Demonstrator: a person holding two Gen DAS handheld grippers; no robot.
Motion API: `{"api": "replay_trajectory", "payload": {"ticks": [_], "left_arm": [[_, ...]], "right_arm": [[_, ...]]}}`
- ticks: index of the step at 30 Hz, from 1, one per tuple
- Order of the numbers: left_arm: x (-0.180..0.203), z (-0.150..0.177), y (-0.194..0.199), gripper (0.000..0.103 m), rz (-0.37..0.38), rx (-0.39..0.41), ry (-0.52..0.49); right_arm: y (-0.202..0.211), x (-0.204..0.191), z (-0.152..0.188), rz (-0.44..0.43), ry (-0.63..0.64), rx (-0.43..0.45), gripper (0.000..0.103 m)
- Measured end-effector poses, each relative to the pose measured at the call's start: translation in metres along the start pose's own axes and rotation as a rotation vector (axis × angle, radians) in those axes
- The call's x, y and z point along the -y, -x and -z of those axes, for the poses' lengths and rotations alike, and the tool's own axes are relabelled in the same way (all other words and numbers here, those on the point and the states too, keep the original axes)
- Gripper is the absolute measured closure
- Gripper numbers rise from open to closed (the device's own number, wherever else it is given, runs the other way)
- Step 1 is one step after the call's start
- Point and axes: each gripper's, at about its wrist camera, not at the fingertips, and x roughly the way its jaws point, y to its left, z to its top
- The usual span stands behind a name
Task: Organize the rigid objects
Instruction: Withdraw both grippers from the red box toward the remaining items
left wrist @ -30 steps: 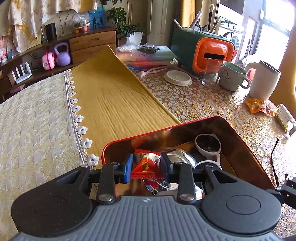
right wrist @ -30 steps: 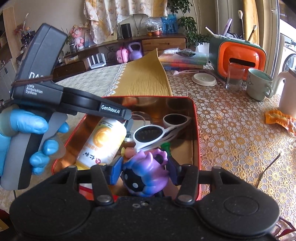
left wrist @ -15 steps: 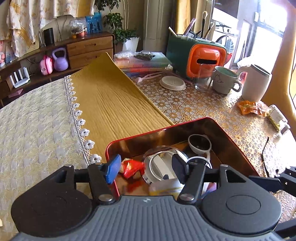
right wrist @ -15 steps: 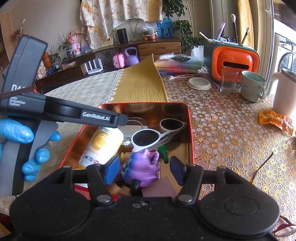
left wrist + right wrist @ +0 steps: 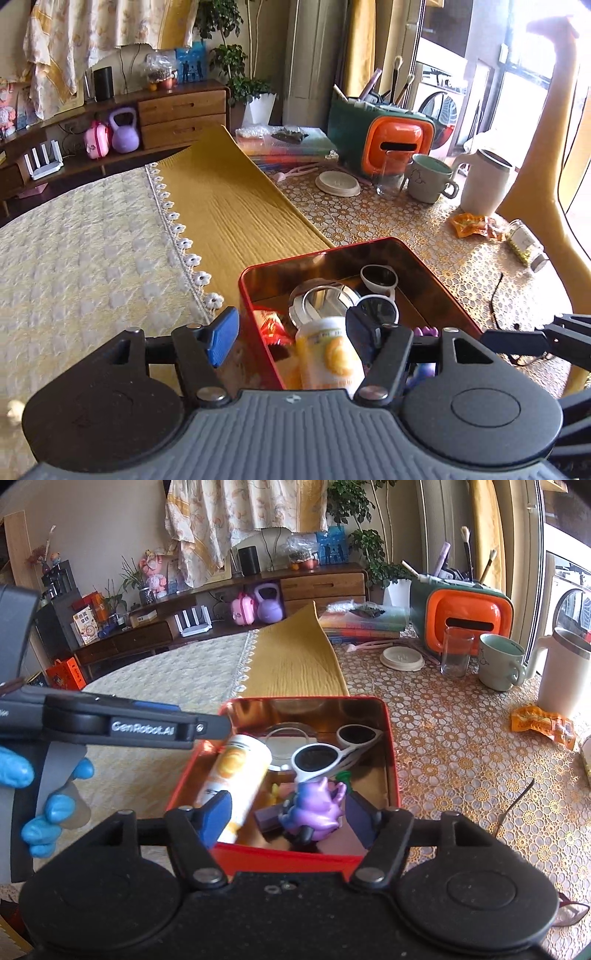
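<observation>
The red tin (image 5: 391,738) sits on the bench (image 5: 461,760), at the edge of a mustard cloth (image 5: 295,664). Inside it lie white sunglasses (image 5: 325,755), a round mirror (image 5: 284,744), a purple toy (image 5: 317,808), a red sachet (image 5: 271,326) and a white bottle (image 5: 236,775) with an orange-slice picture on its label; small dark print runs along the bottle's lower end, too small to read.

The left hand-held gripper (image 5: 291,332) hangs over the tin's near-left corner, jaws wide apart and holding nothing; its blue pad (image 5: 221,336) is outside the tin's left wall, its dark pad above the bottle and the sunglasses. In the right wrist view its side arm reads "GenRobot.AI", and a blue-gloved hand (image 5: 40,805) grips the handle.

The right hand-held gripper (image 5: 288,812) is also spread wide and empty, at the tin's near wall, with the toy standing free between its pads and the bottle's end beside the left pad.

Further back stand an orange-fronted box (image 5: 465,620), a glass (image 5: 456,655), a mug (image 5: 498,661) with a faint line drawing, and a white jug (image 5: 561,672). An orange wrapper (image 5: 543,722) lies near the jug.
</observation>
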Motion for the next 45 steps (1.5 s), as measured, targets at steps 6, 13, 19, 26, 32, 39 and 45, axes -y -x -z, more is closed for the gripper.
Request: {"api": "replay_trajectory", "payload": {"ticks": [6,13,19,26,32,39,45], "left_arm": [[-0.015,0.014,0.038,0.035,0.008,0.030,0.026],[-0.038,0.035,0.080,0.034,-0.017,0.063,0.048],[-0.063,0.054,0.114,0.031,-0.096,0.115,0.060],[-0.098,0.076,0.139,0.025,-0.146,0.132,0.091],[-0.133,0.093,0.153,0.025,-0.205,0.131,0.133],[-0.173,0.106,0.159,0.019,-0.268,0.133,0.175],[-0.205,0.112,0.156,0.019,-0.329,0.139,0.212]], "right_arm": [[0.013,-0.020,0.001,-0.022,0.008,0.015,0.031],[0.021,-0.054,0.006,-0.049,0.051,0.013,0.025],[0.023,-0.088,0.009,-0.054,0.094,0.019,0.020],[0.016,-0.128,0.013,-0.108,0.128,0.011,0.014],[0.006,-0.163,0.012,-0.168,0.158,0.008,0.008],[-0.012,-0.201,0.009,-0.221,0.185,0.007,0.001],[-0.034,-0.227,0.008,-0.221,0.217,0.001,0.000]]}}
